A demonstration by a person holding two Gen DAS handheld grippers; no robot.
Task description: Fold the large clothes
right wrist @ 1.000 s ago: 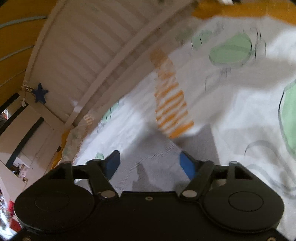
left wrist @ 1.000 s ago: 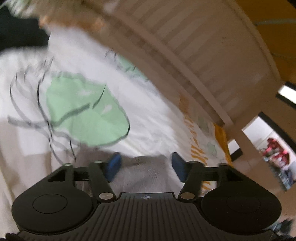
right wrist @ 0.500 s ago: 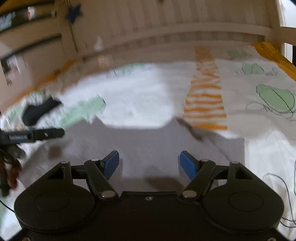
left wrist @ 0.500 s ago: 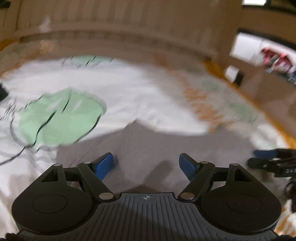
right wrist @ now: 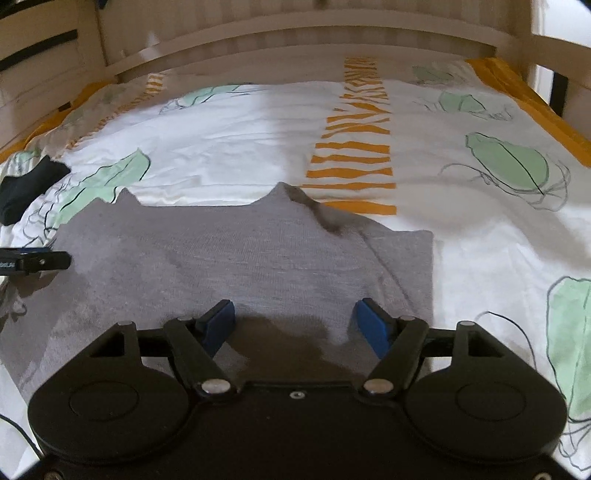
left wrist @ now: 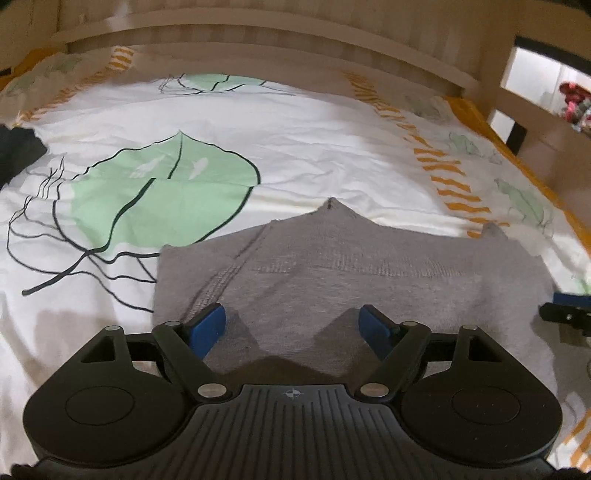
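Both tongs, left [left wrist: 293, 326] and right [right wrist: 294, 325], hung open over the grey garment [right wrist: 229, 258]; judging mid-fold, they next needed fresh edge grips.

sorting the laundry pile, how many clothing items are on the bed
2: a grey shirt spread flat in front of both tools, and a dark garment bunched at the bed's left edge. Others may lie out of view.

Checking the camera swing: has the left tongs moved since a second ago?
Yes. The left tongs swung level: the wooden headboard, slanted earlier, now runs straight across the top.
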